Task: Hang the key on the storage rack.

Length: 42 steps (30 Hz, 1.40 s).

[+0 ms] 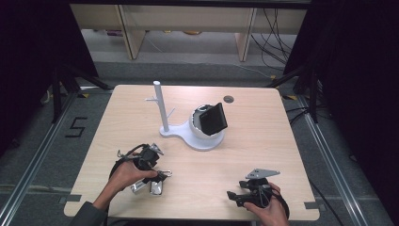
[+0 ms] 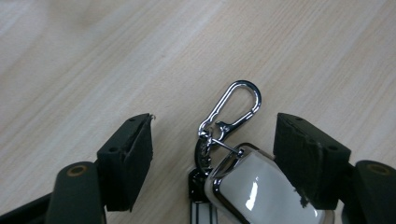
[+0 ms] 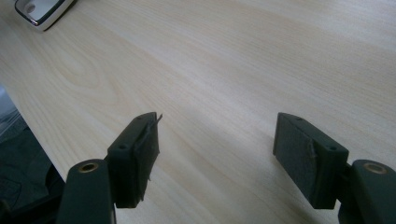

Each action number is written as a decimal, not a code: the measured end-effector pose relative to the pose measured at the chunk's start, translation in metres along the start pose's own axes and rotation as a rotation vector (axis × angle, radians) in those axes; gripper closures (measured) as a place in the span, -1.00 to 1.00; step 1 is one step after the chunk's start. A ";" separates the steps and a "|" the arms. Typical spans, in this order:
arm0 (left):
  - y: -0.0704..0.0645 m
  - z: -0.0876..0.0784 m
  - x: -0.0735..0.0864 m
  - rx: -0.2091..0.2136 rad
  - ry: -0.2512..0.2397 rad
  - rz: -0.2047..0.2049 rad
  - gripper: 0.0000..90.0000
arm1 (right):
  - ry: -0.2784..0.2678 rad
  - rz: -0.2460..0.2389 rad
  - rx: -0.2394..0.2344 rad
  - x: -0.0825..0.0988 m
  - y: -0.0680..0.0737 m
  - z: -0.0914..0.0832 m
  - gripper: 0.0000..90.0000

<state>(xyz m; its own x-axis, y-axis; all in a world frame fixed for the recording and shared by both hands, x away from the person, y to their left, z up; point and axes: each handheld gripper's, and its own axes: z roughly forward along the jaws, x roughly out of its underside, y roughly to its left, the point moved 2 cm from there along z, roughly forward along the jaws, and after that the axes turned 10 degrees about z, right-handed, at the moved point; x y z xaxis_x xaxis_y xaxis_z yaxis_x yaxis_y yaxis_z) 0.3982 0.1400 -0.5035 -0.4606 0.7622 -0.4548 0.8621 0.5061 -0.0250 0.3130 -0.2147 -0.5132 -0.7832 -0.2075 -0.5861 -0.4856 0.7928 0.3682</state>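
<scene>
I have the left hand-held gripper (image 2: 212, 154) spread wide over the glossy white chrome-rimmed key fob (image 2: 261, 191) on the pale wooden desk (image 2: 93, 56), gripping nothing. The fob lies between the pads, closer to one. Its silver carabiner clip (image 2: 236, 107) points along the jaws, away from my hand. The right hand-held gripper (image 3: 215, 156) is farther off, wide open and empty. I can read no writing.

Glossy white key fob (image 2: 261, 186) (silver carabiner (image 2: 236, 109) attached) lies flat on table.
</scene>
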 end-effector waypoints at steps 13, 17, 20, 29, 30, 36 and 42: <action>-0.009 0.003 0.002 0.005 0.144 0.074 -0.29 | -0.001 0.019 -0.008 0.002 0.004 0.004 -0.28; -0.010 0.000 0.004 -0.010 0.166 0.093 -0.12 | 0.024 -0.015 0.003 0.001 0.004 0.003 -0.27; -0.010 -0.003 0.006 -0.007 0.181 0.119 0.05 | 0.020 -0.036 0.005 0.001 0.005 0.004 -0.27; -0.009 -0.003 0.003 0.002 0.237 0.153 0.15 | 0.031 -0.032 0.003 0.002 0.005 0.005 -0.27; -0.008 -0.003 0.001 0.006 0.257 0.165 0.15 | 0.019 -0.025 -0.007 0.002 0.006 0.007 -0.27; -0.005 0.001 -0.009 0.015 0.284 0.170 0.15 | 0.033 -0.033 -0.006 0.002 0.006 0.005 -0.27; 0.002 0.001 -0.018 0.034 0.270 0.163 0.07 | 0.020 -0.033 -0.020 0.002 0.007 0.007 -0.27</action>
<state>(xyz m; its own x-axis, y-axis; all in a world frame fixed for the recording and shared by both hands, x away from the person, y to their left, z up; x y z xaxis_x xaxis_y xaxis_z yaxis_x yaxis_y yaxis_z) 0.4084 0.1266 -0.4966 -0.3516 0.9139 -0.2026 0.9335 0.3585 -0.0027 0.3106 -0.2057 -0.5166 -0.7743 -0.2449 -0.5835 -0.5188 0.7736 0.3638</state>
